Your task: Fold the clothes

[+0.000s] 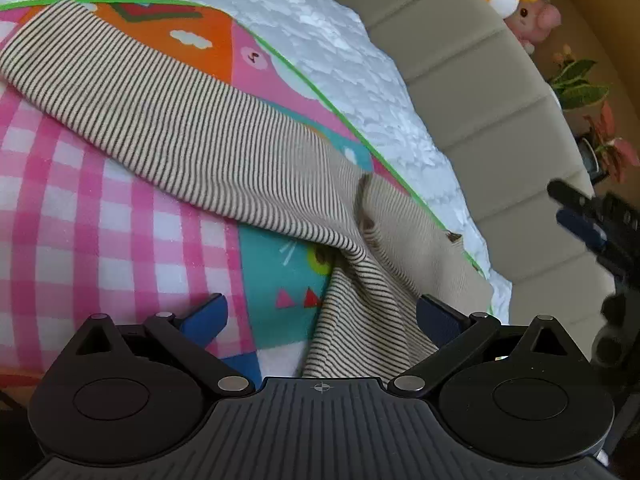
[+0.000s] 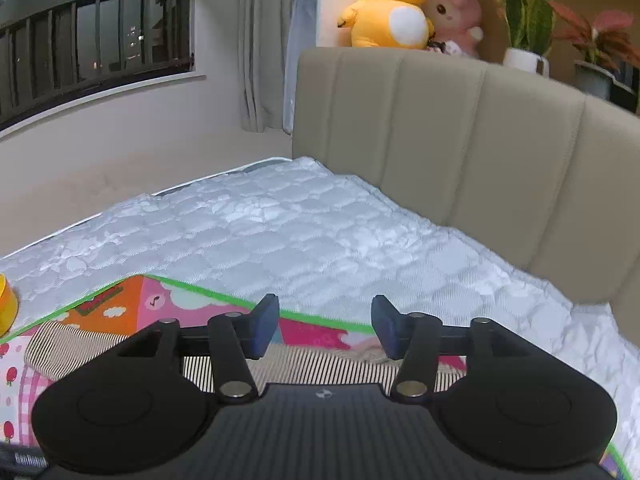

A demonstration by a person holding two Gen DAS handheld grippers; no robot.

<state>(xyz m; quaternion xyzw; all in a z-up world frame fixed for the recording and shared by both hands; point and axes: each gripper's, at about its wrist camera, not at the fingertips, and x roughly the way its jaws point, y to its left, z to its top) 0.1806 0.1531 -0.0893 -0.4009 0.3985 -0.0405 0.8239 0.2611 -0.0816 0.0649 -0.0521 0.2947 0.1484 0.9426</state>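
Observation:
A beige garment with thin dark stripes [image 1: 192, 136] lies spread on a colourful play mat [image 1: 100, 216], one long part stretching to the far left and bunched folds near my left gripper [image 1: 320, 316]. The left gripper is open and empty, its jaws wide, right above the bunched fabric. My right gripper [image 2: 325, 326] is open and empty, held above the garment's striped edge [image 2: 320, 368] near the mat's green border. The right gripper also shows in the left wrist view [image 1: 580, 216] at the right edge.
The mat lies on a white quilted mattress [image 2: 280, 224]. A beige padded headboard [image 2: 460, 140] stands behind it, with plush toys [image 2: 392, 4] and potted plants [image 2: 528, 20] on top. A yellow object [image 2: 6, 304] sits at the mattress's left edge.

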